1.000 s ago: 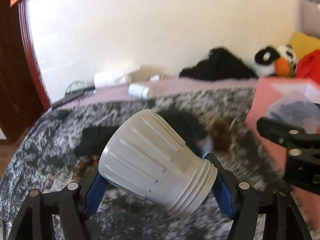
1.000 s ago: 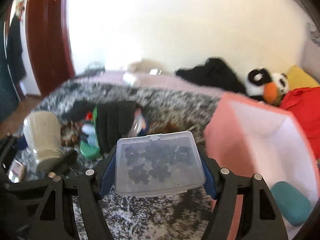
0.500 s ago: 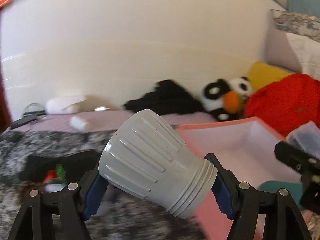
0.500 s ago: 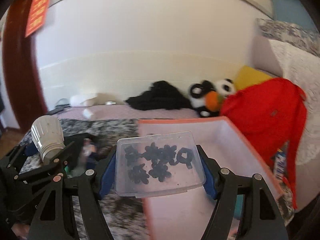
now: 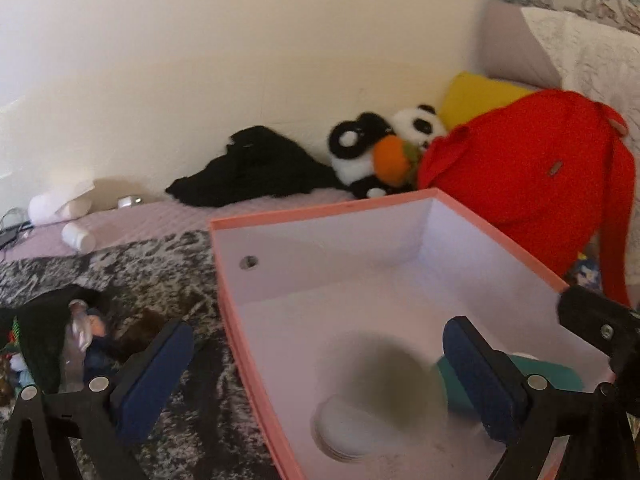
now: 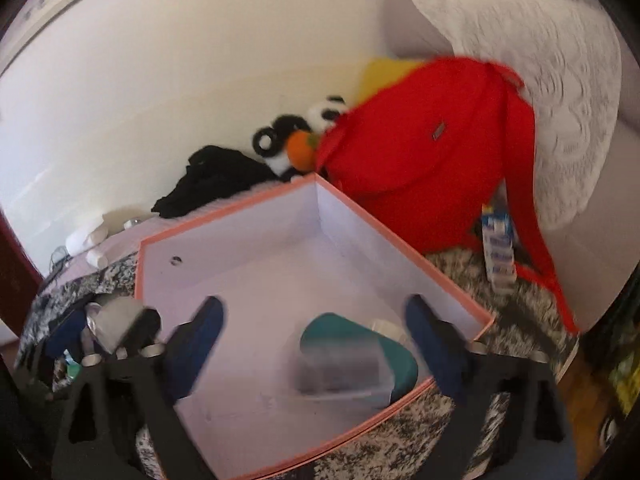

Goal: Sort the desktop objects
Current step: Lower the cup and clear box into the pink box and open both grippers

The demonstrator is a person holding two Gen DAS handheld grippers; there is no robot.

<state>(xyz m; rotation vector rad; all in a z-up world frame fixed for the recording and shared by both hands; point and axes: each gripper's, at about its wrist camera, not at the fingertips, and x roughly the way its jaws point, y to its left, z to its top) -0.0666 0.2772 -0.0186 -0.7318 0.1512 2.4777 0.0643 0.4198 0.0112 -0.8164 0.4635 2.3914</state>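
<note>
Speckled blanket, pink box (image 5: pixel 496 236) with white interior, blurred grey cup (image 5: pixel 384 392) inside, both hand-held grippers wide open, empty.

— What sort of place is this?

— A home, a lived-in bedroom or sitting corner by the look of it. A panda plush toy (image 5: pixel 384 152) holding something orange lies against the plain cream wall (image 5: pixel 240 60), beside a red backpack (image 5: pixel 528 176) and a yellow cushion (image 5: pixel 476 94).

— Anything else domestic?

— Crumpled black clothing (image 5: pixel 256 168) on a quilted pink cover (image 5: pixel 140 220), a shaggy grey-and-white throw (image 5: pixel 152 268), and lace-patterned white bedding (image 6: pixel 560 92) piled at the right. A dark wooden door frame (image 6: pixel 12 248) edges the left.

— No benches, no shelving?

— Just soft furnishings, and a pink cardboard box (image 5: pixel 224 280) set among them.
</note>
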